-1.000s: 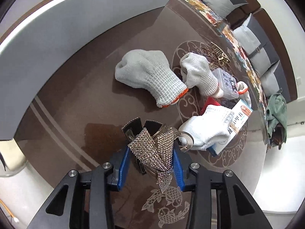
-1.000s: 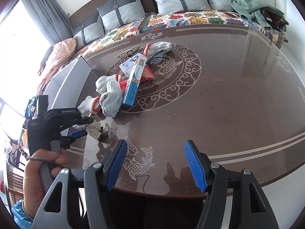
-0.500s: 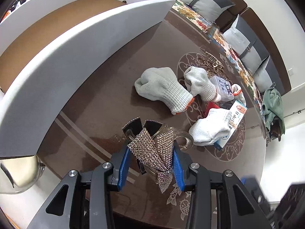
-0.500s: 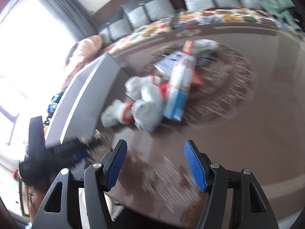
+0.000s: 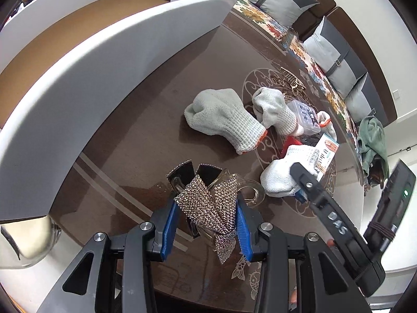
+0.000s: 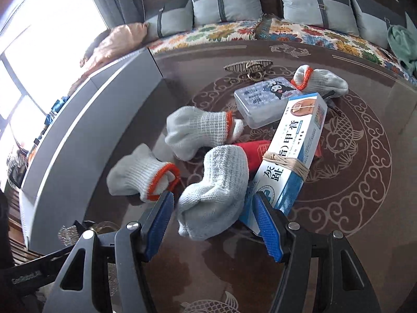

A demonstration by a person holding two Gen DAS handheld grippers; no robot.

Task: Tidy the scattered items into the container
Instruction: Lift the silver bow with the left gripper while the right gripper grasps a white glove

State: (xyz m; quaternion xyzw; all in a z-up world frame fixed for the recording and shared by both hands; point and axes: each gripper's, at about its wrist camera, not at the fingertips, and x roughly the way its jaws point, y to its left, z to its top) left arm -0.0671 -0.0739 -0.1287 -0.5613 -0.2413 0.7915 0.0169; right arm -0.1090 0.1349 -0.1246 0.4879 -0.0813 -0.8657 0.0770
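Gleaming dark table (image 6: 338,234) before cushioned bench (image 6: 226,30); left jaws clenching rhinestone clip (image 5: 208,206), right jaws spread.

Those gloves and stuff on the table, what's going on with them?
A person is tidying up with a gripper in each hand. The left gripper holds a sparkly hair clip near the big box. The right gripper is open around a white glove, not squeezing it yet. More gloves, a blue carton and a clear case wait on the table.
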